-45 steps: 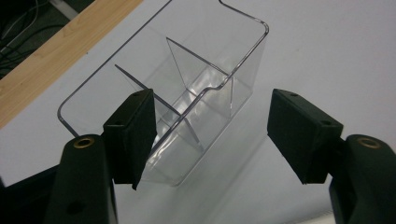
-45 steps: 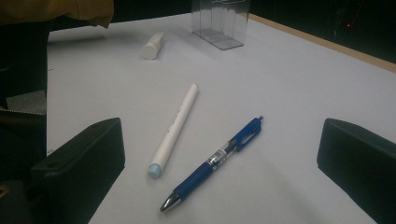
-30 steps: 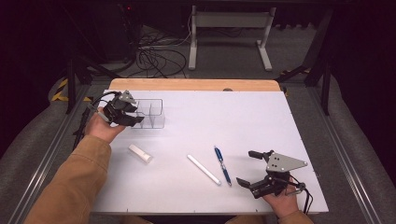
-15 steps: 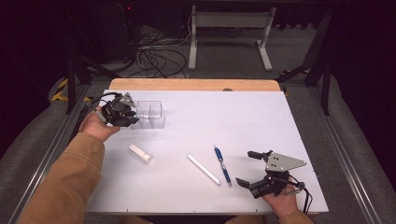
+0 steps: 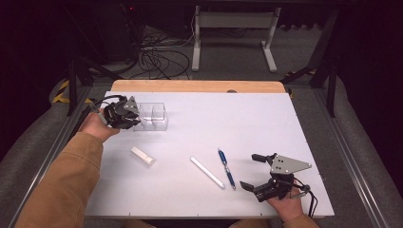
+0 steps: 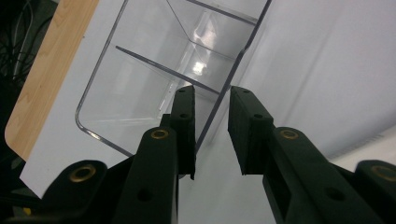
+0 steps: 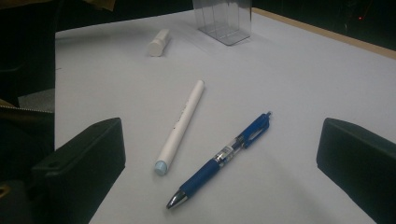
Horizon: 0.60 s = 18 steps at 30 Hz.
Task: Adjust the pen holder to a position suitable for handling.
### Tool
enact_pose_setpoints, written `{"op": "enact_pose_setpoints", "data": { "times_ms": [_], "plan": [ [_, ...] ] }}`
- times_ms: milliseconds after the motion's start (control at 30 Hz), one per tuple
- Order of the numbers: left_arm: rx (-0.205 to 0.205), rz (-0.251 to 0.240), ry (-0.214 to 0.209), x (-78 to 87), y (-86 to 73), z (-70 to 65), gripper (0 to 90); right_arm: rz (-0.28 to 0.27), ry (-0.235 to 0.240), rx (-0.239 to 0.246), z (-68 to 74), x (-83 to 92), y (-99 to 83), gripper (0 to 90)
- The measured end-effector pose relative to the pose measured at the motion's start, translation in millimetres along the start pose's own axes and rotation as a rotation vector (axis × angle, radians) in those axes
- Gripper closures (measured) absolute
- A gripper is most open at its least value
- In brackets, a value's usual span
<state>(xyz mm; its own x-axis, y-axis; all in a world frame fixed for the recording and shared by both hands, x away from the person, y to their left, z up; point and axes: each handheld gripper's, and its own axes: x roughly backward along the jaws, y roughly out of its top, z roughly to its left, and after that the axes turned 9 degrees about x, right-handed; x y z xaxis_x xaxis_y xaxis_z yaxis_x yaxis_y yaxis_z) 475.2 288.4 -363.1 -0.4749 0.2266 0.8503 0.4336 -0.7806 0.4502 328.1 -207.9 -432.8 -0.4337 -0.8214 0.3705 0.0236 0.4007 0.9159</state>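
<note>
One clear organizer (image 5: 153,117), wall between closing left tongs (image 6: 212,135); right tongs (image 5: 256,171) wide open, empty.

The white rectangular table top (image 5: 199,142) is evenly lit from above, while the surroundings are left dark. Glare is caught inside the clear plastic divided box (image 6: 154,74), and soft, slightly grainy focus is seen throughout.

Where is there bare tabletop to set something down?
Free: the wide stretch right of the clear divided box, toward the wooden edge strip. Crowded: the near middle, with white stick, white marker and blue pen by the right gripper.
</note>
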Motion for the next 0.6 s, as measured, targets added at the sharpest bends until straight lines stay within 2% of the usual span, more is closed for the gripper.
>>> {"op": "enact_pose_setpoints", "data": {
  "times_ms": [67, 233, 267, 300, 333, 367, 400, 433, 533, 600],
  "plan": [
    [-0.007, 0.005, -0.004, 0.3, 0.1, -0.2, 74.3, 0.001, 0.001, 0.002, -0.1, -0.2, -0.1, 1.7],
    [-0.069, 0.050, -0.037, 2.8, 0.0, -4.5, 79.0, 0.002, 0.005, -0.003, -0.4, -0.6, -0.6, 1.7],
    [-0.069, 0.050, -0.037, 2.8, 0.0, -4.5, 81.2, 0.002, 0.005, -0.003, -0.4, -0.6, -0.6, 1.7],
    [-0.111, 0.068, -0.034, 2.4, 0.7, -10.5, 84.7, 0.004, 0.006, -0.003, -0.3, -0.7, -0.8, 1.7],
    [-0.133, 0.074, 0.002, 2.7, 1.8, -14.4, 87.1, 0.004, 0.007, -0.002, -0.2, -0.8, -0.8, 1.7],
    [-0.118, 0.076, 0.015, 3.0, 3.7, -15.2, 88.2, 0.005, 0.008, -0.002, -0.1, -1.0, -1.0, 1.7],
    [-0.122, 0.075, -0.007, 3.4, 4.5, -14.1, 88.5, 0.006, 0.009, -0.002, 0.0, -1.3, -1.1, 1.7],
    [-0.122, 0.075, -0.007, 3.4, 4.5, -14.1, 88.4, 0.006, 0.011, -0.004, 0.1, -1.4, -1.0, 1.7],
    [-0.100, 0.036, -0.070, 7.3, 6.7, -12.8, 88.5, 0.005, 0.011, 0.002, 0.5, -1.0, -0.9, 1.7],
    [-0.108, 0.000, -0.091, 12.0, 9.2, -14.1, 88.5, 0.005, 0.009, -0.001, 0.0, -0.6, -1.2, 1.7]
  ]
}}
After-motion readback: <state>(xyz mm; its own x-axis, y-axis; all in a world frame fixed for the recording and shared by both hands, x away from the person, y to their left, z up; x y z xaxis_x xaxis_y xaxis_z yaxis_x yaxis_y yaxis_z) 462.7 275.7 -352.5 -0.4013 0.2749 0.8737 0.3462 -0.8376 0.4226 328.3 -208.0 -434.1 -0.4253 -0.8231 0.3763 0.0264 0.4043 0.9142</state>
